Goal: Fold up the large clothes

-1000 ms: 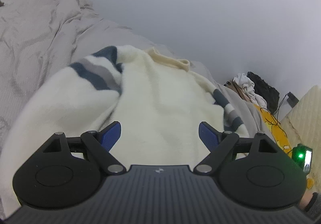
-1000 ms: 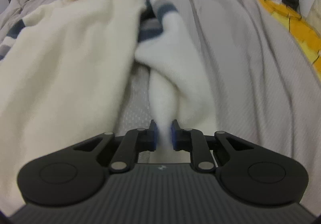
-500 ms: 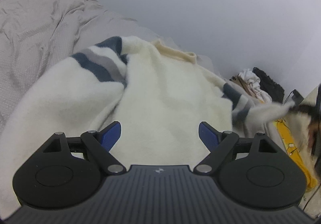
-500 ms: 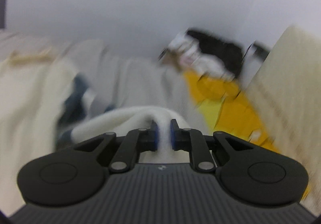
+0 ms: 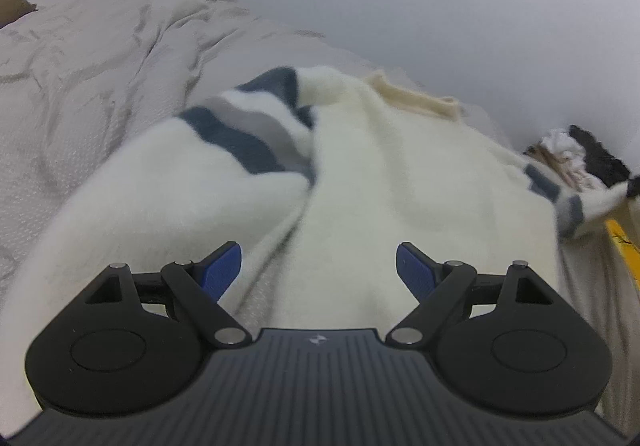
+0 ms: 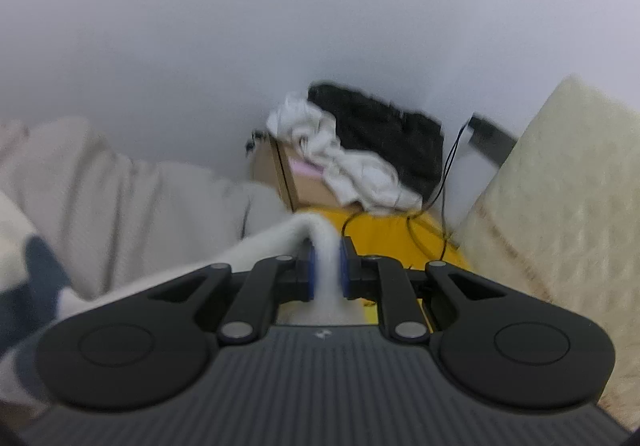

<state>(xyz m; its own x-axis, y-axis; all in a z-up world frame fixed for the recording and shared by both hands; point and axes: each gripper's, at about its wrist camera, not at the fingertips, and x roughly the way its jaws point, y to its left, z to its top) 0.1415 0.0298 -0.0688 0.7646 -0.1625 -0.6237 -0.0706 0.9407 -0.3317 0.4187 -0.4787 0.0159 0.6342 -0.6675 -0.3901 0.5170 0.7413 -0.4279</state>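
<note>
On the left, the grey bed (image 5: 100, 58) carries one cream sweater (image 5: 400, 182) with blue and grey stripes on its two sleeves; it lies spread, front or back I cannot tell, with its collar toward the wall. The near sleeve (image 5: 168, 186) is on the left, bunched against the body. The left gripper (image 5: 319, 270) hangs over the lower part of the sweater with its jaws wide apart and nothing between them. Further right, the other sleeve (image 5: 576, 206) is drawn out sideways off the sweater's edge, its cuff pinched tight in the right gripper (image 6: 327, 272), whose jaws are nearly together on the white cloth. Past it, right of the bed, are one cardboard box (image 6: 280, 174), a white bundle of cloth (image 6: 340, 162) on top, a dark bag (image 6: 384, 134), a yellow sheet (image 6: 384, 238) and a pale mattress (image 6: 560, 206) on edge. The folding looks barely begun: no fold lies flat yet, one sleeve is only being pulled straight, and both sleeves and the body are left to fold.
</note>
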